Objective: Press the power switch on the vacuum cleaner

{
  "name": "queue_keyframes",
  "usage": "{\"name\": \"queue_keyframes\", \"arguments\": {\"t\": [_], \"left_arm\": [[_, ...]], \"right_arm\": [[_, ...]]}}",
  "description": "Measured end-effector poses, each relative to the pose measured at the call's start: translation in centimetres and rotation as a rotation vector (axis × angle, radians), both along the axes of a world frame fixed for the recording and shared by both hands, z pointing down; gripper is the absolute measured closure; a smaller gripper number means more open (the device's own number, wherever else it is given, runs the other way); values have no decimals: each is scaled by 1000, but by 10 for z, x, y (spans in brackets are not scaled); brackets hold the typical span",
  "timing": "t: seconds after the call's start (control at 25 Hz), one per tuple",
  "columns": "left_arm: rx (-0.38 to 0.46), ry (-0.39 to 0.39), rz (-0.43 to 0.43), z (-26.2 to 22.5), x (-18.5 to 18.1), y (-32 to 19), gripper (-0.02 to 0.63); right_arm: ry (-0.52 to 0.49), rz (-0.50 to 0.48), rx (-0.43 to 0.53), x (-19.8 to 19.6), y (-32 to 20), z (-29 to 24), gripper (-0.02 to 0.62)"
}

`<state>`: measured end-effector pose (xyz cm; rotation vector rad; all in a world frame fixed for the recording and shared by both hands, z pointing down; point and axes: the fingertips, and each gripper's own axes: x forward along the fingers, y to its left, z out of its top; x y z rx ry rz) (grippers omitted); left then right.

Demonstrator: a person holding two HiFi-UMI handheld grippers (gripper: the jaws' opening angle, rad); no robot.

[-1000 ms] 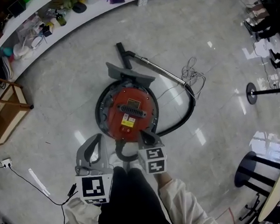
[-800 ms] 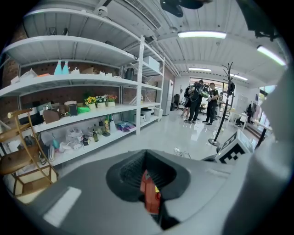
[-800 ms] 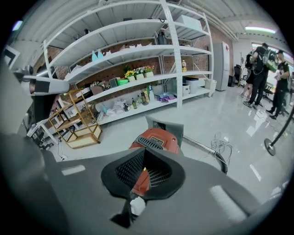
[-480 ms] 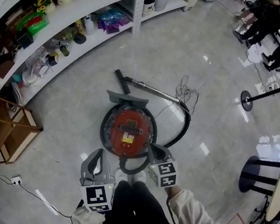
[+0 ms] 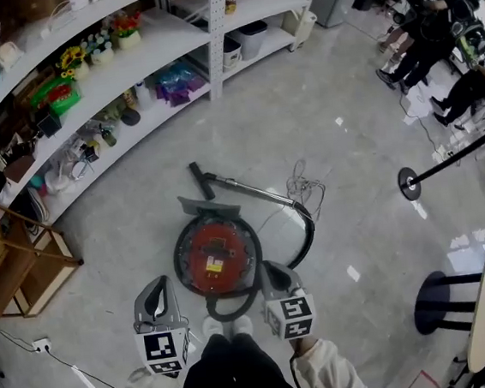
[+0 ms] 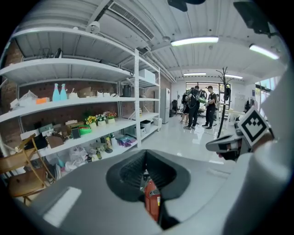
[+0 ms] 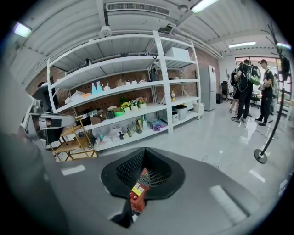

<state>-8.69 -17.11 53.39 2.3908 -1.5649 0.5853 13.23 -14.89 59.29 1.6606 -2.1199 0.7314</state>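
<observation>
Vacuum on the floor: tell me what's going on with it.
A person stands over the red vacuum with a gripper in each hand. The left gripper and right gripper hang above its near side, both with jaws together and holding nothing. Neither touches the vacuum, so nothing has been pressed yet. Its hose curls off to the right.

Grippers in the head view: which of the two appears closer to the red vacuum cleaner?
The right gripper: its tips nearly meet the rim of the vacuum cleaner, while the left gripper stands visibly apart from it.
</observation>
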Motion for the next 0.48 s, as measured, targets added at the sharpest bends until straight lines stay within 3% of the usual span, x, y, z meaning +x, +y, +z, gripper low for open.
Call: {"name": "queue_keyframes", "arguments": {"t": [0.48], "left_arm": [[102, 3, 6, -74, -5, -5, 606]], "right_arm": [[20, 44, 153, 27, 5, -101, 595]]}}
